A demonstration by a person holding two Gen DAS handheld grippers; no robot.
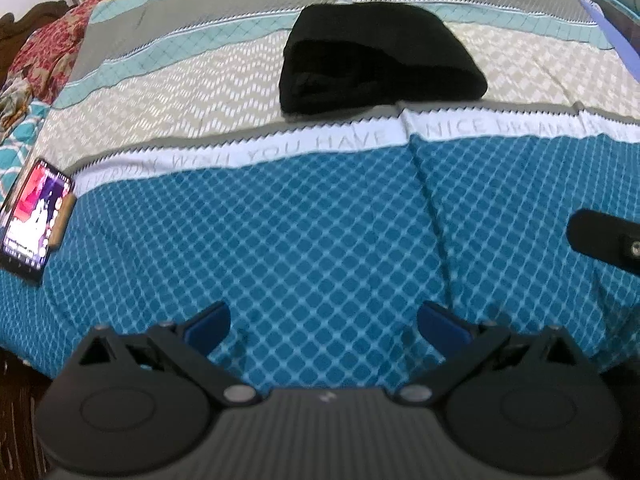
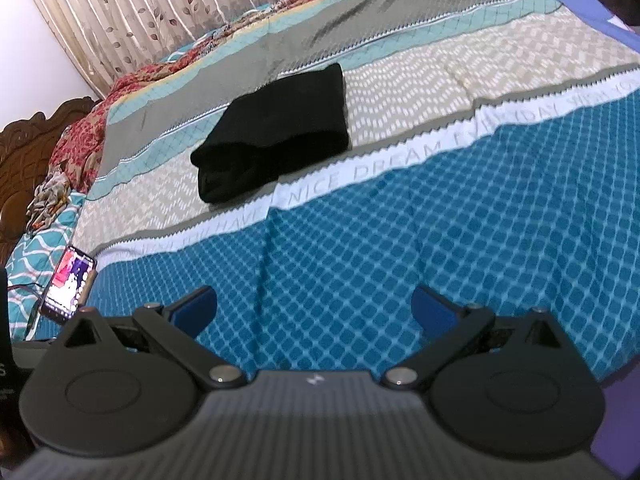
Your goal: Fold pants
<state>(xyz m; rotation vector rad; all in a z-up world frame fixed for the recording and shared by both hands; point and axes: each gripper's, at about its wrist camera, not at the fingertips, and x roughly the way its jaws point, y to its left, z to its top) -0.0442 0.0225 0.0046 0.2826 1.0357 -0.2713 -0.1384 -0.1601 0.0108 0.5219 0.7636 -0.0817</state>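
Observation:
The black pants (image 1: 380, 58) lie folded into a compact bundle on the beige zigzag band of the bedspread (image 1: 320, 232), past the white lettered stripe. They also show in the right wrist view (image 2: 276, 134). My left gripper (image 1: 324, 324) is open and empty, low over the blue diamond part of the bedspread, well short of the pants. My right gripper (image 2: 314, 308) is open and empty too, over the blue part (image 2: 400, 240), with the pants ahead and to the left. Part of the right gripper (image 1: 604, 240) shows at the right edge of the left wrist view.
A lit phone (image 1: 36, 220) lies at the bed's left edge, also in the right wrist view (image 2: 70, 280). Red patterned bedding (image 1: 52, 36) is bunched at the far left by a carved wooden headboard (image 2: 28, 152). A curtain (image 2: 160, 12) hangs behind the bed.

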